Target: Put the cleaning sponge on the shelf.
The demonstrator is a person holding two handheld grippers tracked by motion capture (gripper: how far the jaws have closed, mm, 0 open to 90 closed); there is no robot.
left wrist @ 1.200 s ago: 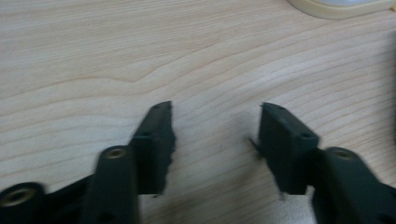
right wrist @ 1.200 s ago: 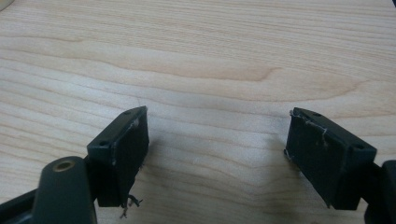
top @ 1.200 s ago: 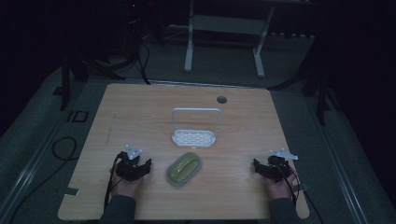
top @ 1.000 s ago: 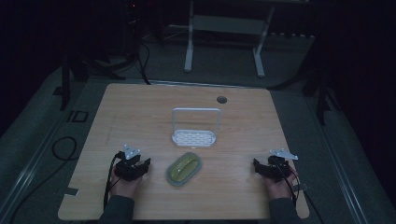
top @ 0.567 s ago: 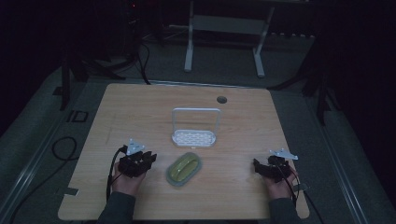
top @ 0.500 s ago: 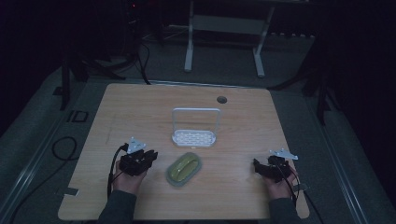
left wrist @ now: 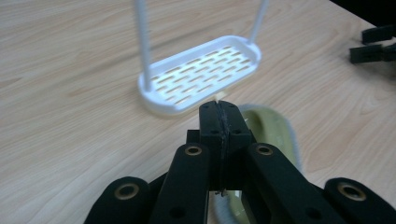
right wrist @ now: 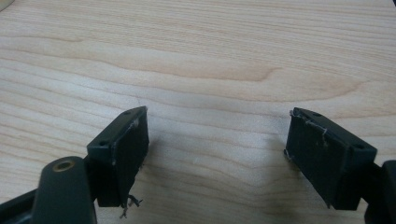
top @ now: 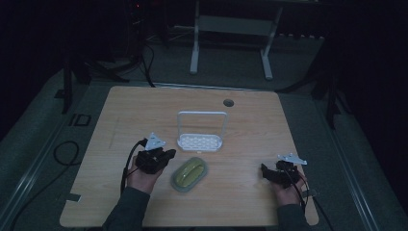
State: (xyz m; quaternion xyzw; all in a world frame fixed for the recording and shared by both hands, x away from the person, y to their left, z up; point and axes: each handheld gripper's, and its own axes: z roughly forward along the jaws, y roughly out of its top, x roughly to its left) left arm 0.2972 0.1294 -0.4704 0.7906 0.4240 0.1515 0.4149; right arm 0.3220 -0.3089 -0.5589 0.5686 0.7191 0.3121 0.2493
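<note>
Since the earlier frame, left gripper point(top: 162, 156) has shifted right toward the lidded green dish point(top: 190, 173), jaws pressed together, empty. Right gripper point(top: 267, 172) rests spread apart, near right. White rack point(top: 200, 142) sits just beyond, apparently unused; no handling done.

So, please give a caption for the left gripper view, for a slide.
Left gripper, jaws shut, above a green container beside a white slotted rack.
</note>
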